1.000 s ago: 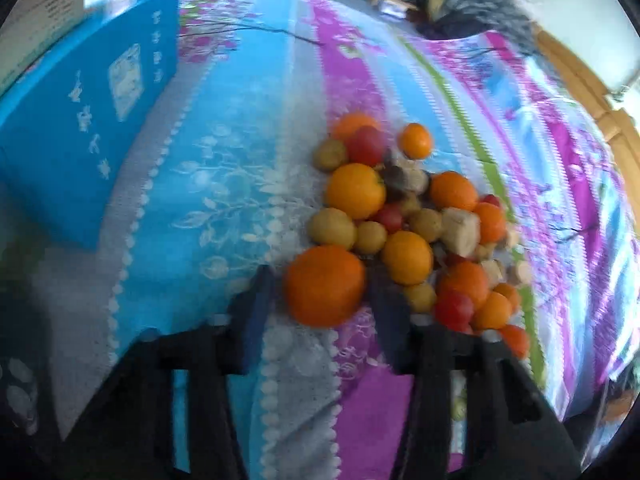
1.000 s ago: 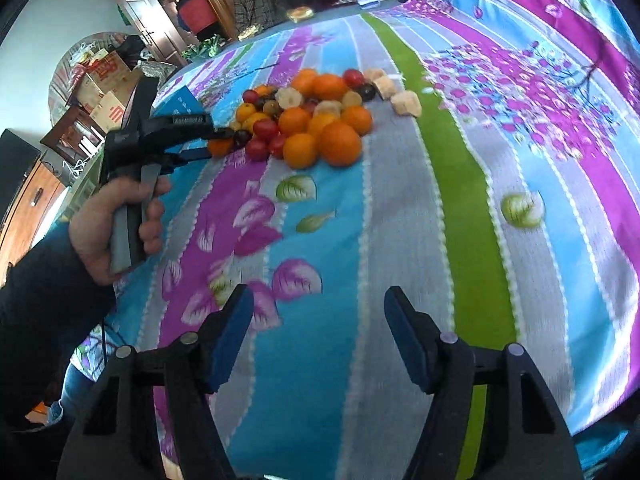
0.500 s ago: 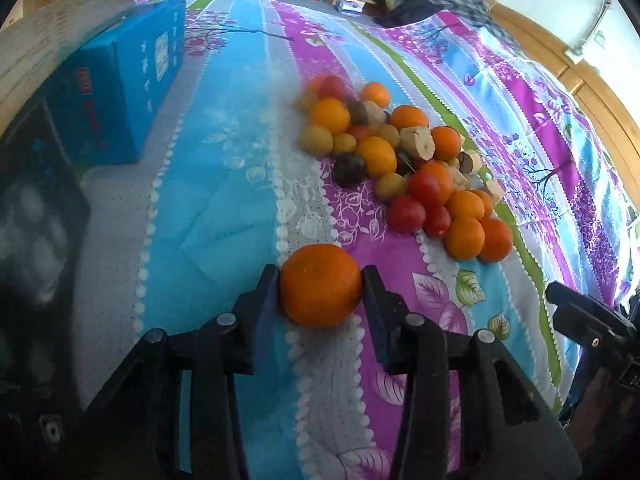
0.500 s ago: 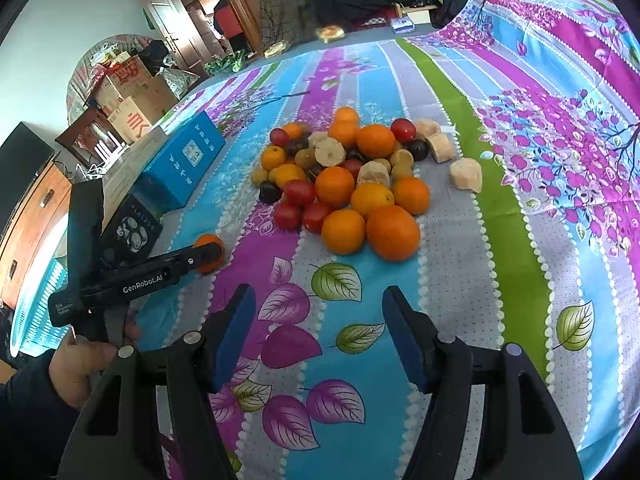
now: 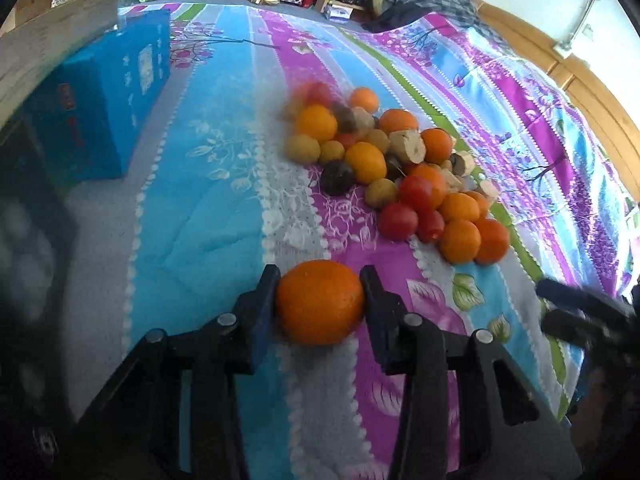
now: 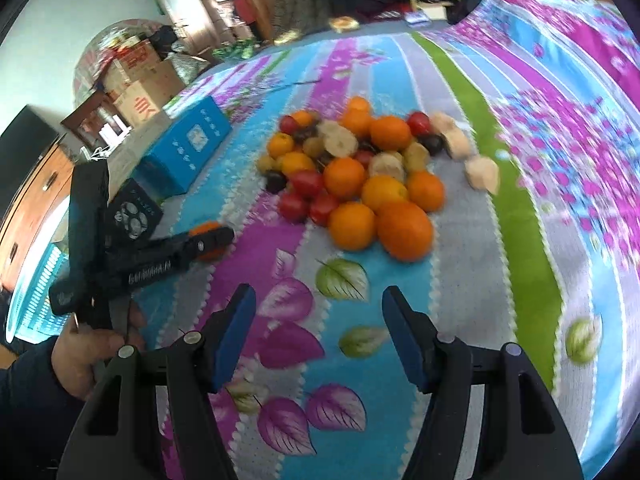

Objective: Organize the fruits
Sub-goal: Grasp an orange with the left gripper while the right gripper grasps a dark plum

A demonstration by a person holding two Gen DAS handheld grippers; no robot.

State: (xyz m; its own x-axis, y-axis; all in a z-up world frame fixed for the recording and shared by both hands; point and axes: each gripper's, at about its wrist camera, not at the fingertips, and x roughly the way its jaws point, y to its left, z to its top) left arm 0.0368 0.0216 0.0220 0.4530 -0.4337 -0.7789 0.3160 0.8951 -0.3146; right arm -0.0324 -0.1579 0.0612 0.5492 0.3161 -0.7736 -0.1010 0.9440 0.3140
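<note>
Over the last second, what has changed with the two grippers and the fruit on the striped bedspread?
The left gripper closed on the large round orange at the near edge of the mixed fruit pile and carried it back toward the person, clear of the pile. The right gripper came nearer the pile, open and empty. The pile and the blue cardboard box stayed put.

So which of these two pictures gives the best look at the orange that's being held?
The left wrist view. There the orange fills the middle, pinched between both fingers of the left gripper, with its whole front showing. In the right wrist view it is only a small orange patch, largely hidden behind that gripper's dark fingers.
</note>
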